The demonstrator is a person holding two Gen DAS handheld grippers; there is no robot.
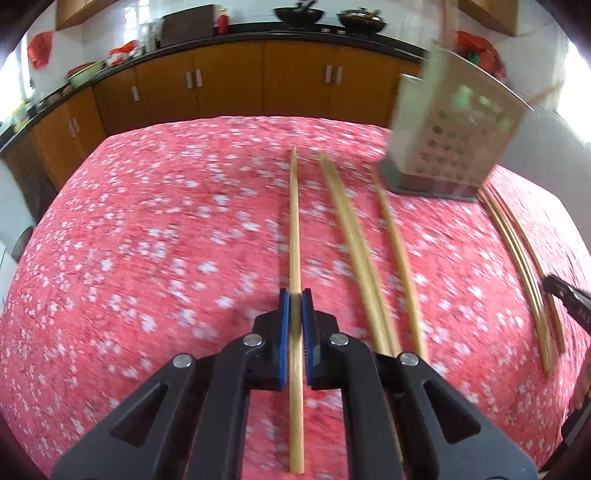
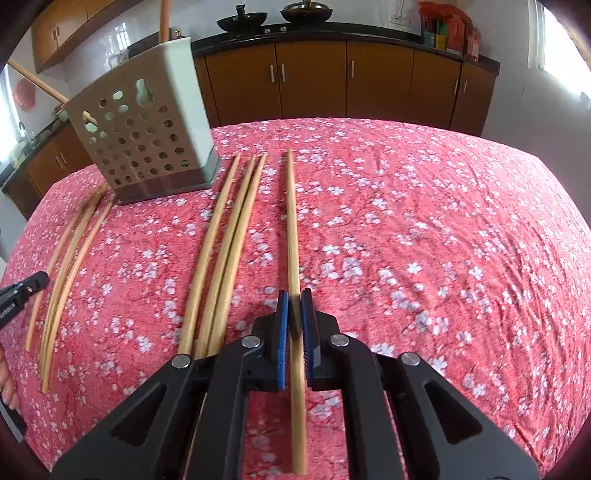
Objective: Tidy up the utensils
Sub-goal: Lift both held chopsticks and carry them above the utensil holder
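While the left view blurs, the left tongs [image 1: 294, 295] are clamped on one chopstick [image 1: 294, 206] lying on the pink bench [image 1: 147, 240]; the grasp is the step in hand, with a lift toward the holder [image 1: 443, 147] likely next. Pale, thin loose sticks [image 1: 354, 240] lie beside.

From the right view, the right tongs [image 2: 294, 295] likewise pinch a stick [image 2: 291, 221], with the perforated holder at the far left.

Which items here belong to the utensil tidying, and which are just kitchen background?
Job:
left gripper shut on a chopstick
right gripper shut on another chopstick
loose chopsticks
perforated holder

Background:
woks
cabinets
floral tablecloth
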